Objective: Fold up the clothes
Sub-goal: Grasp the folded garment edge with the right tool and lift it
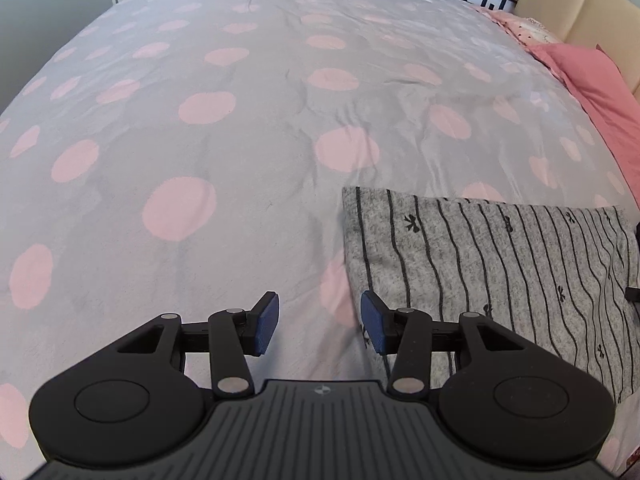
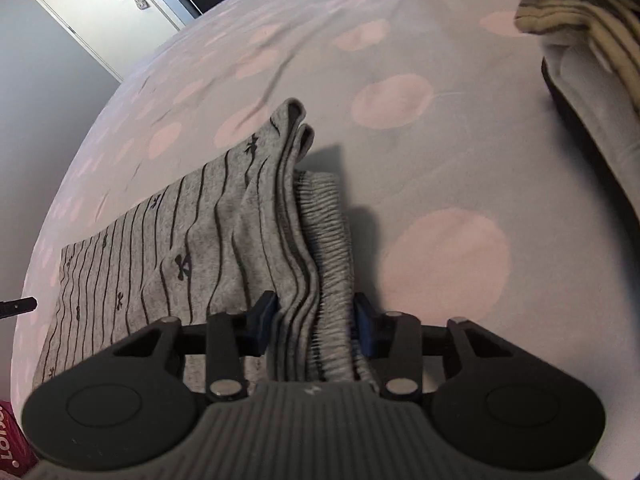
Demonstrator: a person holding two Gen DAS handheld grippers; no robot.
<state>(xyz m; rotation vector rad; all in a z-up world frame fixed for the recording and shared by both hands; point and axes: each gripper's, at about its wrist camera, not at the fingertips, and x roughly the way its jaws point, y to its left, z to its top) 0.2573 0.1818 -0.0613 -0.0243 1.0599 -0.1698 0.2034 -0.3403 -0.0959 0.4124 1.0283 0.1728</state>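
Note:
A grey garment with thin black stripes and small black bows [image 1: 500,264] lies folded flat on the bed. My left gripper [image 1: 320,324] is open and empty, hovering just left of the garment's left edge. In the right wrist view my right gripper [image 2: 314,328] is shut on the bunched layers of the same grey striped garment [image 2: 192,248], including its ribbed hem [image 2: 330,240], lifting that edge off the bed.
The bed has a grey cover with pink dots [image 1: 208,108]. Pink pillows [image 1: 592,72] and a beige headboard [image 1: 580,8] are at the far right. A pile of olive striped and grey clothes [image 2: 588,40] lies at the right. A white door [image 2: 100,4] stands beyond the bed.

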